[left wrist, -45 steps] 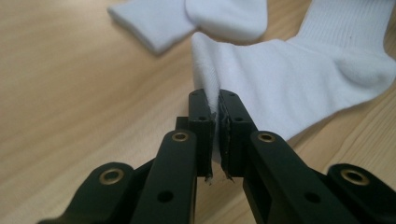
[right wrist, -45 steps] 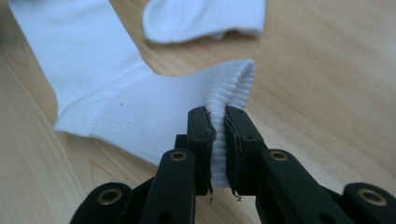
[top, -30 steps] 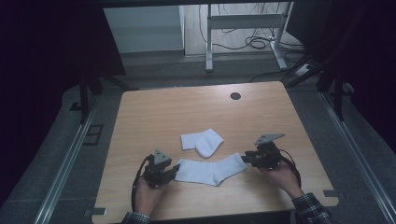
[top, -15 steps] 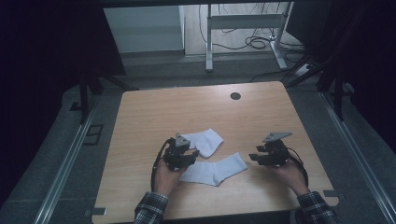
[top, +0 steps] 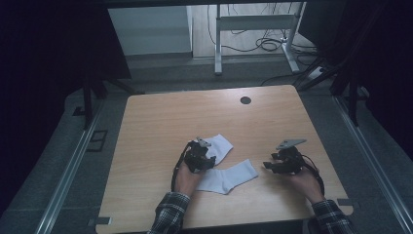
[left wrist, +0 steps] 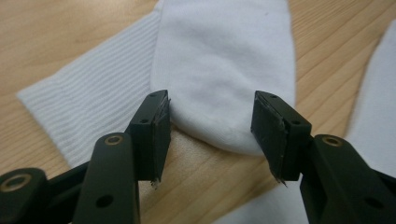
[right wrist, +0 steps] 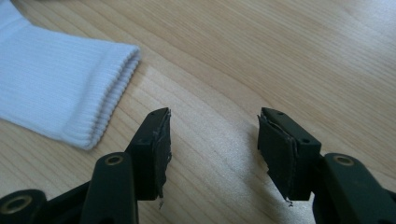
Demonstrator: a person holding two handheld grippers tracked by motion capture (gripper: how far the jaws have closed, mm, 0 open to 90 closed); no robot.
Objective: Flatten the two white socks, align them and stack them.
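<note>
The left tool (left wrist: 210,135) has just been opening; its jaws stand half apart around the rounded toe of the folded white cotton sock (left wrist: 219,60), gripping nothing, seemingly lined up to pinch it. The right tool (right wrist: 212,149) hangs half open over bare wooden bench (right wrist: 280,56), the flat white ribbed sock's (right wrist: 56,93) cuff beside its jaws. That sock's toe is cut off.

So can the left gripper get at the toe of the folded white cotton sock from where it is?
Probably yes: the left gripper has open jaws flanking the folded white sock's toe, nothing between.
</note>
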